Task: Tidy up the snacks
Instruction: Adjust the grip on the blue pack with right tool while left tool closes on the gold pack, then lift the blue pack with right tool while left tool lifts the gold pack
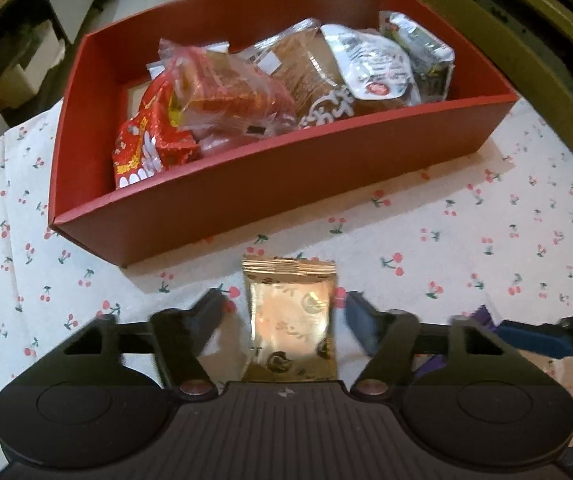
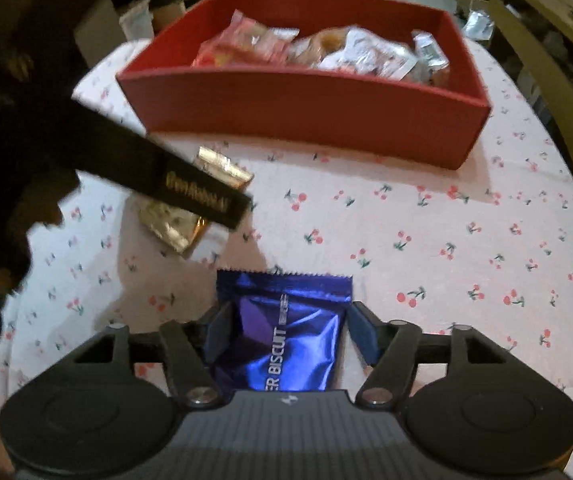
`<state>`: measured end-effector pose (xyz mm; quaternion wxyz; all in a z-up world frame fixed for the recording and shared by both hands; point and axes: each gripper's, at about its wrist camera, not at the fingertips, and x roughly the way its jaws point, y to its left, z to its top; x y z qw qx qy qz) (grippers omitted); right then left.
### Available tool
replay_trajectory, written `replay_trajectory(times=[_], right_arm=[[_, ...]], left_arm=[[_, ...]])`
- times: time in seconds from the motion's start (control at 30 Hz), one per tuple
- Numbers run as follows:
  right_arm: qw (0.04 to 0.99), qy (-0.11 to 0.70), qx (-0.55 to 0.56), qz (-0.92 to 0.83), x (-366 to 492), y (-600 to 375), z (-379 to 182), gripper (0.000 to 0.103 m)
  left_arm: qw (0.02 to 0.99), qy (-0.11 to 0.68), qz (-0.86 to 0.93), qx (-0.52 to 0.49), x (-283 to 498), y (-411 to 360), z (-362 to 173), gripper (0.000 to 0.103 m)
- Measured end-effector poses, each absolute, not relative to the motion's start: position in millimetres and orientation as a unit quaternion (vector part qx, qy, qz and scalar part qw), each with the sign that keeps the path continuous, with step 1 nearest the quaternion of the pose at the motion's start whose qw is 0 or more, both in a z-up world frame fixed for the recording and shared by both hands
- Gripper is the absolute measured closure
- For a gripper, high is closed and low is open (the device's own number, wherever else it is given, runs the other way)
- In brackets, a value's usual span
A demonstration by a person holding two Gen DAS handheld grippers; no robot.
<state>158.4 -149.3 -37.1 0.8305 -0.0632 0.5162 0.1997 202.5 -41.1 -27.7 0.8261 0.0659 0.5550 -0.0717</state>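
A gold snack packet point(image 1: 290, 320) lies on the cloth between the fingers of my left gripper point(image 1: 286, 306). The jaws are open, with a thin gap on each side of the packet. A blue biscuit packet point(image 2: 286, 332) lies flat between the fingers of my right gripper point(image 2: 290, 320), also open; cloth shows by its right pad. Beyond both stands a red box point(image 1: 286, 176) holding several snack packets point(image 1: 246, 88). In the right wrist view, the gold packet point(image 2: 170, 220) sits left of the blue one, partly under a left gripper finger point(image 2: 202, 196). The box point(image 2: 306, 108) stands behind.
A white tablecloth with a cherry print point(image 1: 466, 240) covers the table. Wooden furniture point(image 2: 546, 60) runs along the right side. Cardboard boxes and shelves point(image 1: 26, 40) stand on the floor past the table's far left edge.
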Motion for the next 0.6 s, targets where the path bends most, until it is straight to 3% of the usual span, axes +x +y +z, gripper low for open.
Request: replay_trajectory(times=[0.07,0.1,0.17,0.43,0.47,0.5,0.6], right_arm=[[0.832,0.511,-0.069,0.205,156,-149,-39,0.005],[0.833,0.511,-0.071,0.199,155,-150,-39,0.006],[0.836,0.513,-0.066,0.183,155,-155,-37,0.018],[0.849,0.503,-0.039,0.158,147,-182,-24,0.034],[0.850,0.502,-0.034,0.155,147,-184,-23,0.045],[0.853,0.500,-0.032,0.149,147,-187,-21,0.065],[0.852,0.505,-0.007,0.140,150,-193,-21,0.062]], left_arm=[[0.827,0.551,-0.082,0.081,198,-48,-25,0.053],[0.825,0.552,-0.089,0.085,195,-51,-24,0.055],[0.821,0.556,-0.096,0.086,191,-53,-24,0.055],[0.827,0.551,-0.098,0.048,174,-32,-8,0.056],[0.828,0.550,-0.100,0.042,172,-30,-6,0.056],[0.828,0.550,-0.102,0.038,169,-29,-4,0.056],[0.826,0.553,-0.107,0.031,167,-26,-3,0.056]])
